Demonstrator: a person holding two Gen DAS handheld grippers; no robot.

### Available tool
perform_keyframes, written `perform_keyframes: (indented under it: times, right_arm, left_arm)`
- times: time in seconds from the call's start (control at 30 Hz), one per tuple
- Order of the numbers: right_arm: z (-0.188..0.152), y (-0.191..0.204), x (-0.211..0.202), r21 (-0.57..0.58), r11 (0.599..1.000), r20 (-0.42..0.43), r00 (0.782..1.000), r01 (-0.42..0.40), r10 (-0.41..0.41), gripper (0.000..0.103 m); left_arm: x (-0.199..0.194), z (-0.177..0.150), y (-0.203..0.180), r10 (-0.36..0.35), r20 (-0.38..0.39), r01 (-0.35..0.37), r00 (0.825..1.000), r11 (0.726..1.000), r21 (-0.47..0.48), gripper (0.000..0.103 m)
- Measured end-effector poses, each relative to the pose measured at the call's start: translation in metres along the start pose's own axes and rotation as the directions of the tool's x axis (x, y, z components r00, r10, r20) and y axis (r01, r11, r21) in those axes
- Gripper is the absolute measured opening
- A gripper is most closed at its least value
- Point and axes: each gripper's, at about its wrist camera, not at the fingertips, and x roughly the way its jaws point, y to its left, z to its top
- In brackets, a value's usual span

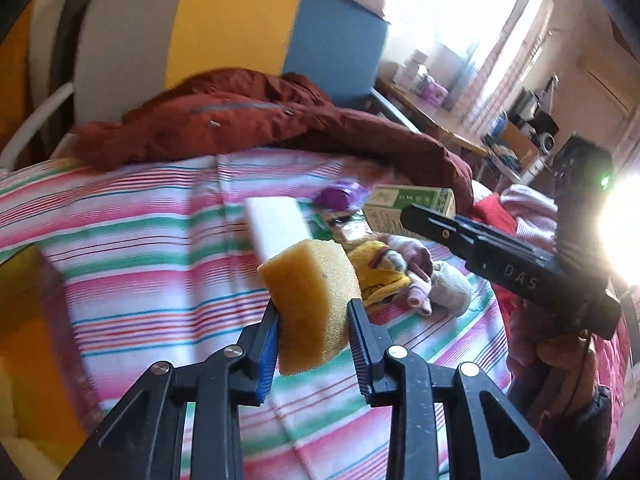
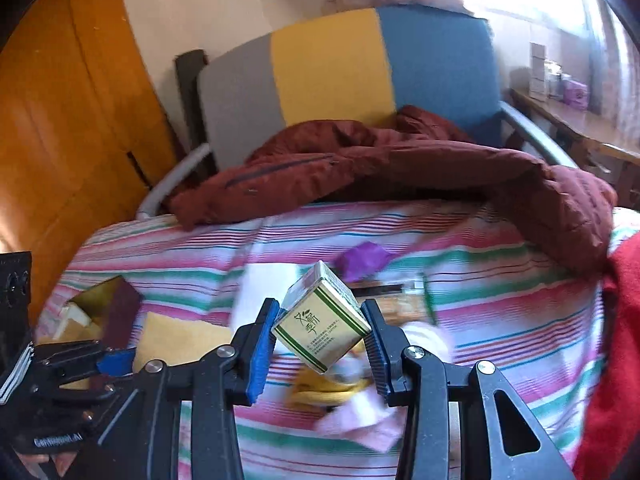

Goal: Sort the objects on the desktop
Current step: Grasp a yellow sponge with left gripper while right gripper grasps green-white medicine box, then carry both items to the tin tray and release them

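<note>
My left gripper (image 1: pixel 314 322) is shut on a yellow sponge (image 1: pixel 312 300) and holds it above the striped cloth (image 1: pixel 160 264). My right gripper (image 2: pixel 322 330) is shut on a cream and green carton (image 2: pixel 322 318), tilted, lifted above the cloth. The carton (image 1: pixel 412 204) and the right gripper's body (image 1: pixel 520 268) also show in the left wrist view at the right. The sponge (image 2: pixel 180 340) and the left gripper (image 2: pixel 80 364) show at the lower left of the right wrist view. A white block (image 1: pixel 276 224), a purple object (image 1: pixel 340 196) and yellow and pink socks (image 1: pixel 400 276) lie on the cloth.
A dark red jacket (image 1: pixel 240 120) lies along the far edge in front of a grey, yellow and blue chair (image 1: pixel 232 24). An open yellow box (image 1: pixel 32 340) sits at the left. A wooden desk (image 1: pixel 440 116) with small items stands at the far right.
</note>
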Motion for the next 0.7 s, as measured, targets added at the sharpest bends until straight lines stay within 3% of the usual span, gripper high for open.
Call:
perform_keyframes:
  times: [0.13,0.37,0.7]
  right_arm:
    - [-0.003,0.023,0.004,-0.030,0.998,-0.021,0.998,-0.061,0.060,0.042]
    - [-0.012,0.086,0.009,-0.091,0.981,-0.078,0.984,-0.170,0.163,0.042]
    - [-0.028,0.209,0.020,-0.183,0.930,-0.164,0.942,-0.320,0.292,0.042]
  left_arm:
    - [-0.035,-0.008,0.023,0.060,0.043,-0.059,0.997,0.998,-0.013,0.032]
    - [-0.100,-0.031,0.082,0.154,0.105,-0.142,0.982,0.983,-0.114,0.032]
    - [-0.162,-0.065,0.172,0.337,0.167,-0.288,0.927,0.922,-0.258,0.032]
